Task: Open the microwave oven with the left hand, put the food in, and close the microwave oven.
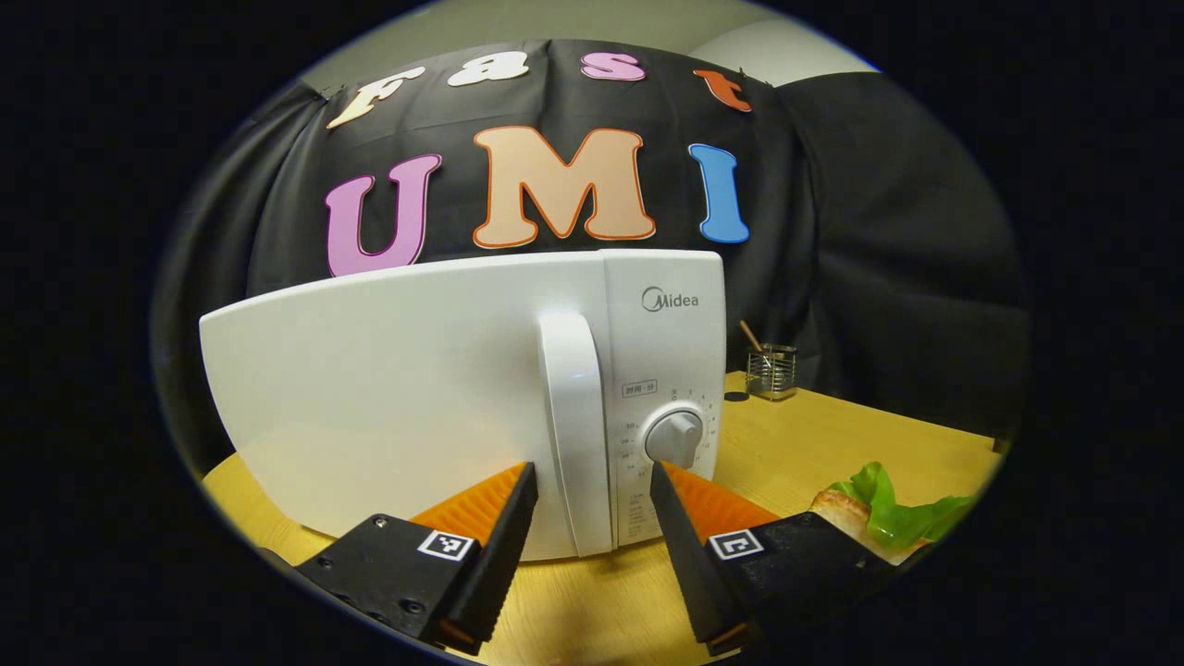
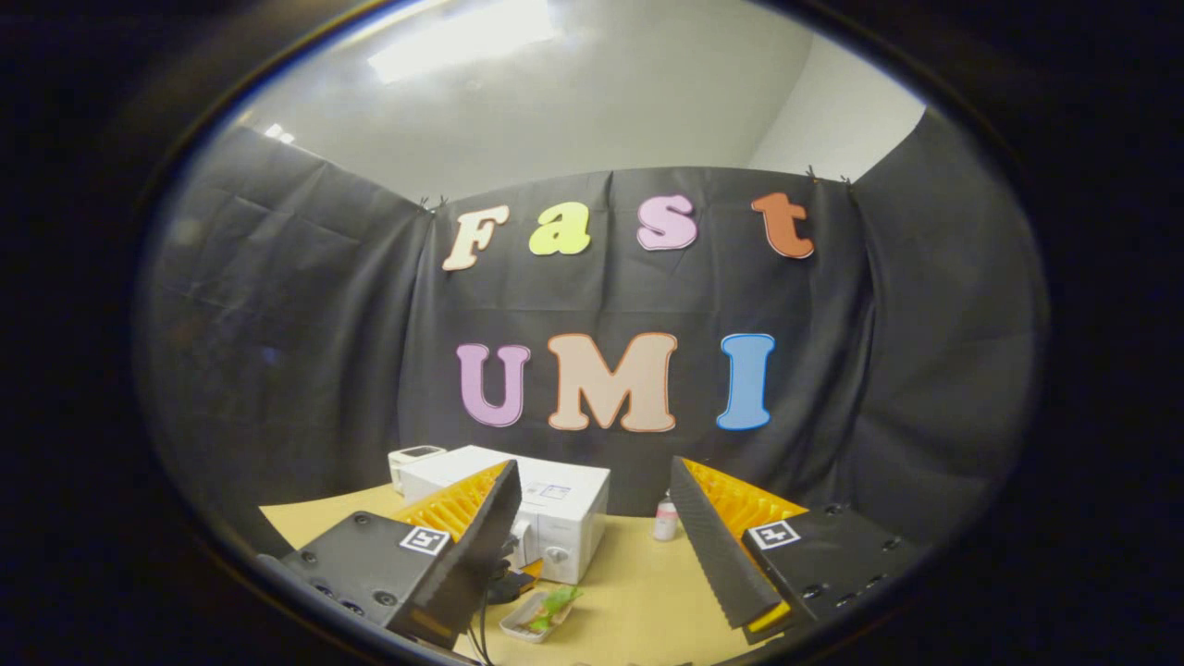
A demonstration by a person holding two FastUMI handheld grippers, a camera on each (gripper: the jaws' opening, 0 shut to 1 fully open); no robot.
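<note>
The white microwave [image 1: 407, 398] stands on the wooden table [image 1: 832, 435] with its door closed. Its upright handle [image 1: 573, 425] lies between the two spread fingers of my left gripper [image 1: 592, 472], which is open and close up to the door; neither finger presses on the handle. Right of the handle is the dial [image 1: 673, 437]. The food, bread with a green lettuce leaf [image 1: 879, 513], lies at the lower right. My right gripper [image 2: 594, 467] hangs open and empty high above the table, far from the microwave [image 2: 546, 518] and the food in its shallow tray [image 2: 541, 612].
A small metal cup with a stick in it [image 1: 770, 370] stands behind and to the right of the microwave. A small bottle [image 2: 664, 518] stands at the back of the table [image 2: 647, 592]. A white device [image 2: 416, 458] sits behind the microwave.
</note>
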